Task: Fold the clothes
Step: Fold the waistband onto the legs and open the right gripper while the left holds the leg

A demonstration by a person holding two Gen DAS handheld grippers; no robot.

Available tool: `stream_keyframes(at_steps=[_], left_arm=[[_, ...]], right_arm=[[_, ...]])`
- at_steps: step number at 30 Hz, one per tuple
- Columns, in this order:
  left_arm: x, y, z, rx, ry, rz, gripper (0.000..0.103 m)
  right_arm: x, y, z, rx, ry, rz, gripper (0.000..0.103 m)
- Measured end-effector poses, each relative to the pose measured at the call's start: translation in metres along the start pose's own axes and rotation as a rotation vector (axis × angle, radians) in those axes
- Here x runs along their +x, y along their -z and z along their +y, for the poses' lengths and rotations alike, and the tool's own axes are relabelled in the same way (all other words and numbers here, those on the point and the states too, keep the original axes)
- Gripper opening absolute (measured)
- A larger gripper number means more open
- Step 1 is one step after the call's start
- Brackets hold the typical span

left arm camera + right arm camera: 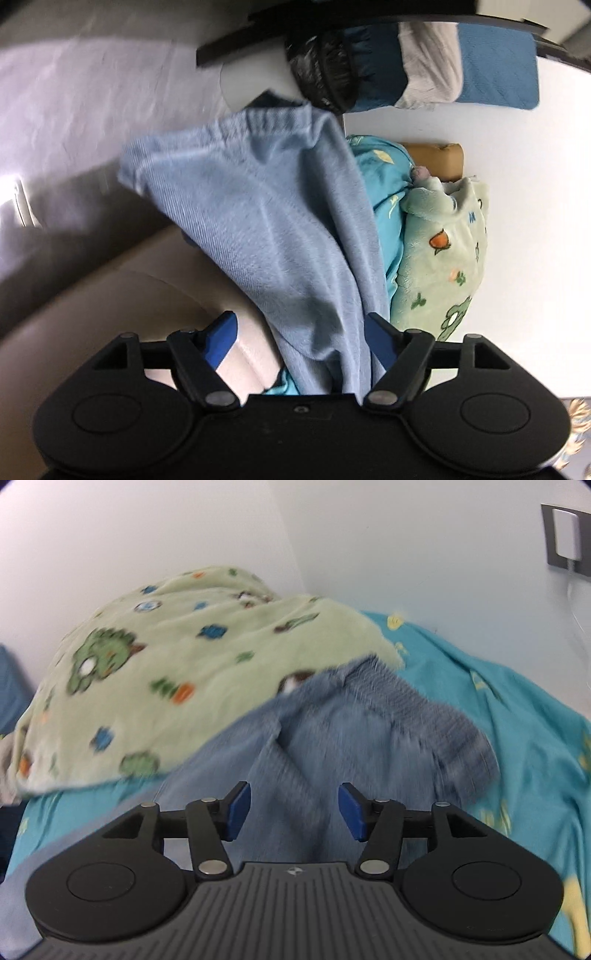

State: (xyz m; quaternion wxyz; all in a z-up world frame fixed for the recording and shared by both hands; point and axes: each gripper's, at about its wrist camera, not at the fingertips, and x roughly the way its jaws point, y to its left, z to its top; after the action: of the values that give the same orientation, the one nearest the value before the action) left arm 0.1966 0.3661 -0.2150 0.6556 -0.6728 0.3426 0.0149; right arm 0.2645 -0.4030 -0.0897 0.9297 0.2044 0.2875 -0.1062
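A light blue knit garment (266,229) with a ribbed hem hangs in the left wrist view, draped over and between the fingers of my left gripper (301,339). Its blue pads stand wide apart, and the cloth hides whether anything is pinched. In the right wrist view the same blue garment (332,746) lies bunched on a turquoise printed sheet (517,709). My right gripper (294,810) hovers just above it with its pads apart, holding nothing. The picture there is motion-blurred.
A pale green fleece blanket with cartoon prints (155,664) (447,254) lies heaped beside the garment. A white wall (258,535) stands behind, with a charger in a socket (567,535). Folded blue and white cloths (461,74), a dark bag (325,74) and a tan pillow (436,158) lie farther off.
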Motion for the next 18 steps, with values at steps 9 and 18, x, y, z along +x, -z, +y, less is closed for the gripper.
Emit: stream_keyframes(at_steps=[9, 18], left_arm=[[0.029, -0.021, 0.011, 0.015, 0.067, -0.153, 0.065], [0.042, -0.023, -0.051, 0.369, -0.263, -0.335, 0.006]], right_arm=[[-0.048, 0.034, 0.004, 0.129, -0.028, 0.064, 0.056], [-0.069, 0.067, -0.019, 0.398, -0.073, 0.083, 0.05]])
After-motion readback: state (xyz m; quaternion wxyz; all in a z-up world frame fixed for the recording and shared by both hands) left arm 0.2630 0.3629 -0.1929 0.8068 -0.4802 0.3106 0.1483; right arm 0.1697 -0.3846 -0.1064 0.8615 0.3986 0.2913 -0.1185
